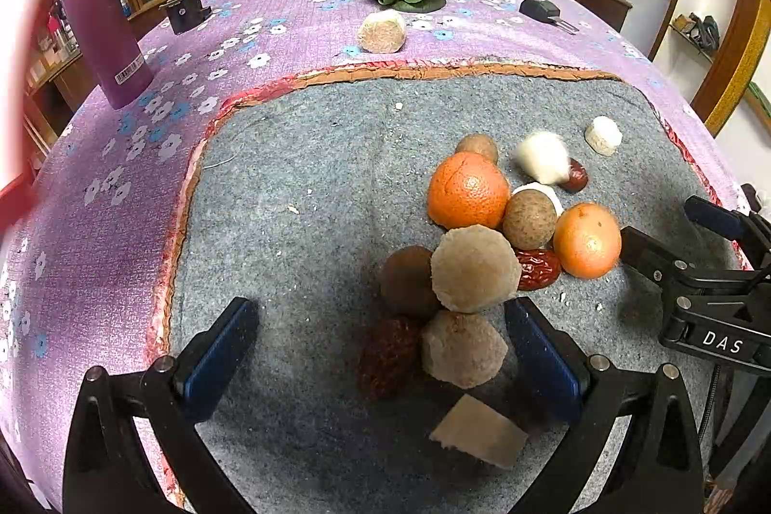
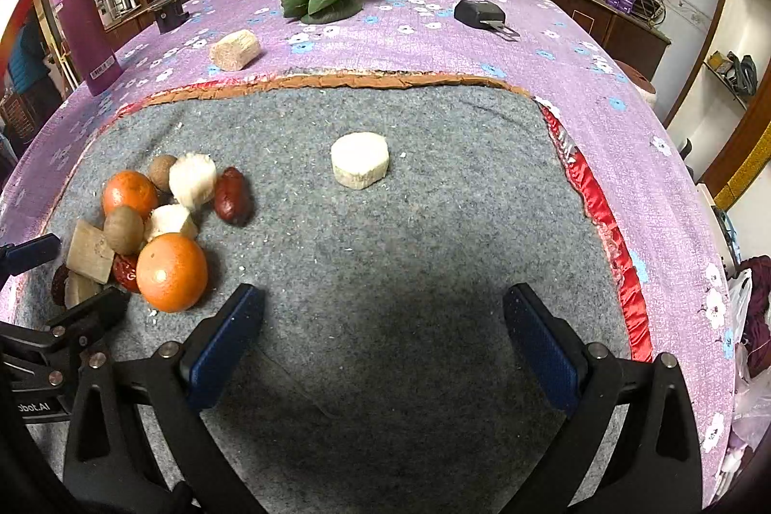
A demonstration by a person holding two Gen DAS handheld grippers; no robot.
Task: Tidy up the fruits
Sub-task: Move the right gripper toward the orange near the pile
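Your left gripper [image 1: 380, 364] is spread wide over the near end of the fruit pile [image 1: 486, 254] on the grey mat [image 1: 299, 177], a pale fuzzy ball [image 1: 462, 348] sitting between the fingers. Your right gripper [image 2: 383, 350] is wide too, holding nothing, over bare mat. Careful: close here and you could nudge the packed pile, sending the near orange [image 1: 587, 240] rolling. Only the right view shows the lone white slice [image 2: 359, 160] well apart; only the left shows a dark, possibly dried, fruit [image 1: 390, 357] by that ball.
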